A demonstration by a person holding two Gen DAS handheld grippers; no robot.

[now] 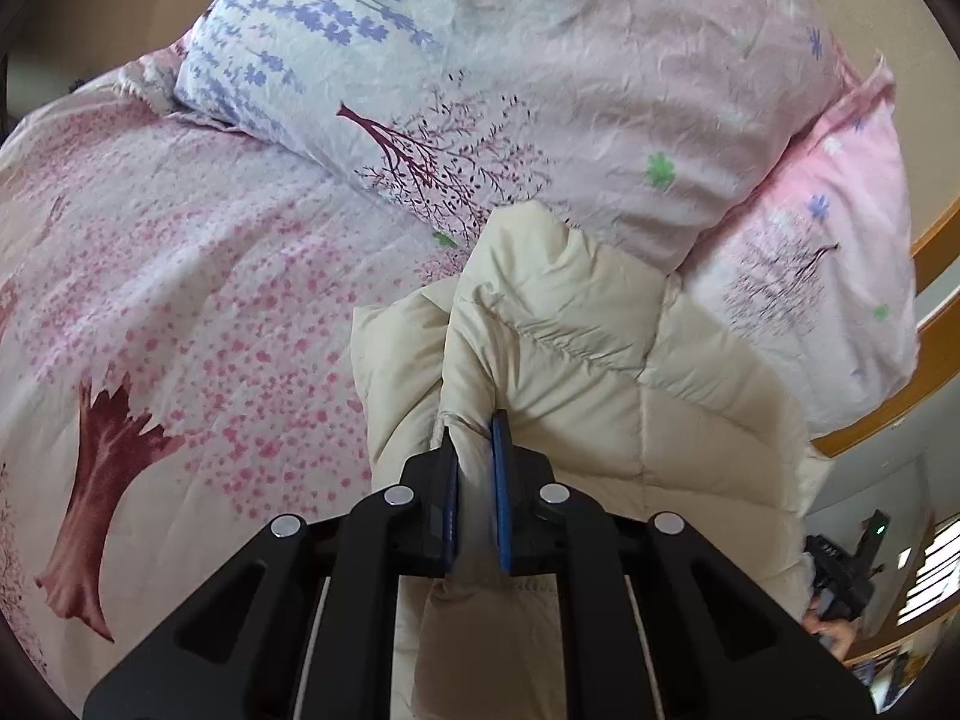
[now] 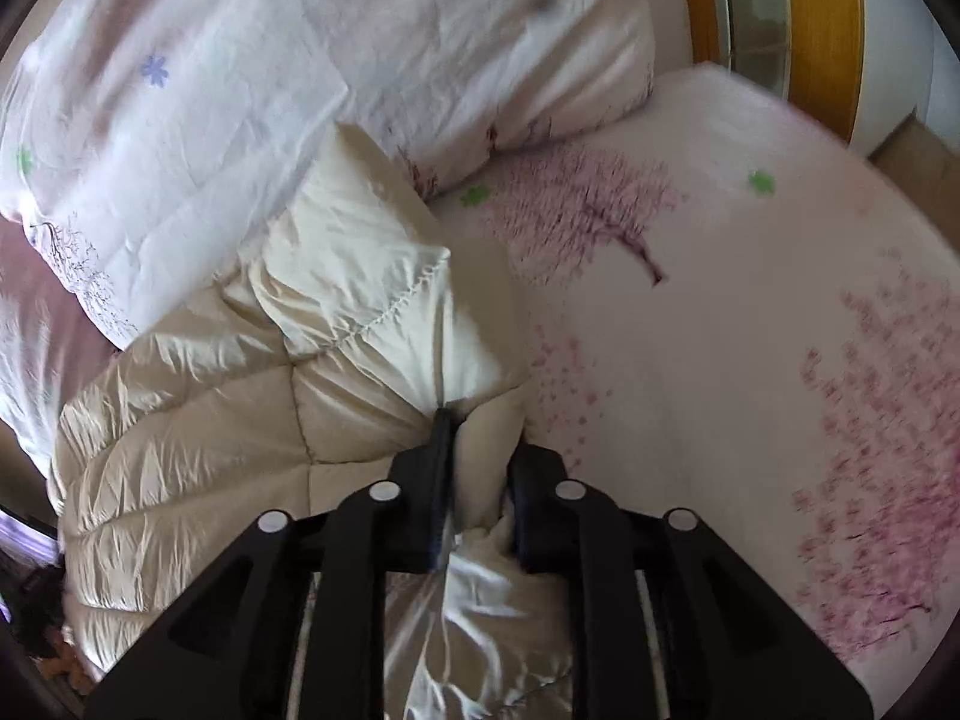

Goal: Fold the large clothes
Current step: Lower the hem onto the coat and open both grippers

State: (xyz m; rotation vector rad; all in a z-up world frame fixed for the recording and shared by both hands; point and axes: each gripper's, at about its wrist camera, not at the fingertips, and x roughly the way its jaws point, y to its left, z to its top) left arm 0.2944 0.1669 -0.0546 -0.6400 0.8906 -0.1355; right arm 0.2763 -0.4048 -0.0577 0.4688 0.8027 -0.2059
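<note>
cream quilted down jacket (image 1: 576,360), puffy, stitched in panels, lying on a bed over a pink floral bedsheet (image 1: 180,312) printed with blossom trees; its far end rests against a folded floral duvet (image 1: 540,96), white and lilac with purple flower sprigs and green clover marks. left gripper (image 1: 477,480): black frame, blue pads, jaws drawn narrow and pinched on a thin fold of the jacket's edge, fabric running up between the pads. right gripper (image 2: 480,468): black frame, jaws a little apart with a thicker bunch of the jacket (image 2: 300,372) between them; left finger (image 2: 441,450) presses the cloth, the other side is partly covered by fabric, so the grip reads as a hold on the bunched edge. in the right wrist view the jacket spreads to the left of the gripper, shiny and creased, with the bedsheet (image 2: 750,360) bare to the right and the duvet (image 2: 240,90) beyond. wooden bed frame (image 1: 936,360), orange-brown, at the right edge of the left wrist view. picture partly blurred at the margins.
</note>
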